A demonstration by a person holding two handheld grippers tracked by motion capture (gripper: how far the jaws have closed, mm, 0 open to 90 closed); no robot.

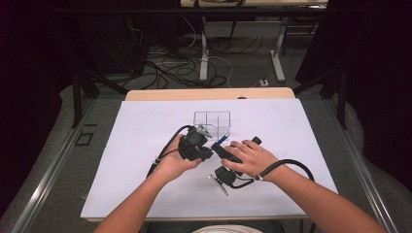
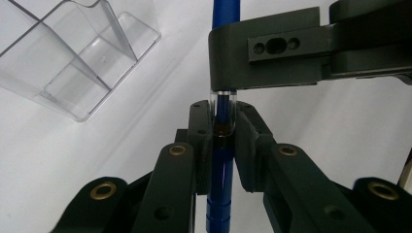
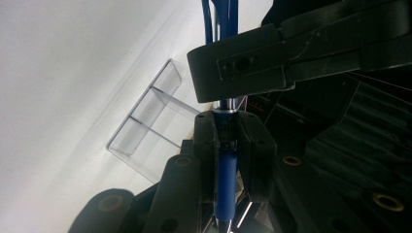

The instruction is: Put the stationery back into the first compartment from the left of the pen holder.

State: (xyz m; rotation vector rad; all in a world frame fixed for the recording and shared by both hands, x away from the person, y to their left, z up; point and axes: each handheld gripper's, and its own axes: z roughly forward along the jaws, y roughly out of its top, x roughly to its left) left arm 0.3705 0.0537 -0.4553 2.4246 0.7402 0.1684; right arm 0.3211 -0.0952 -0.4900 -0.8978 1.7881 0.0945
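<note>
A blue pen [image 1: 223,139] is held between both grippers above the white table, just in front of a clear divided box [image 1: 212,119]. My left gripper [image 1: 209,137] is shut on the pen; in the left gripper view its pads [image 2: 200,126] clamp the blue barrel [image 2: 221,170] where a clear section begins. My right gripper [image 1: 218,144] is shut on the same pen, and its fingertips [image 3: 208,131] press the barrel [image 3: 226,179] from both sides. In each gripper view a finger of the other gripper [image 2: 272,53] [image 3: 243,68] crosses the pen just beyond my own jaws.
The clear box [image 2: 73,63] [image 3: 145,121] has several compartments and stands on the white table sheet [image 1: 145,184]. Cables trail from both grippers across the sheet. Beyond the table's far wooden edge [image 1: 209,93] lie floor cables and table legs.
</note>
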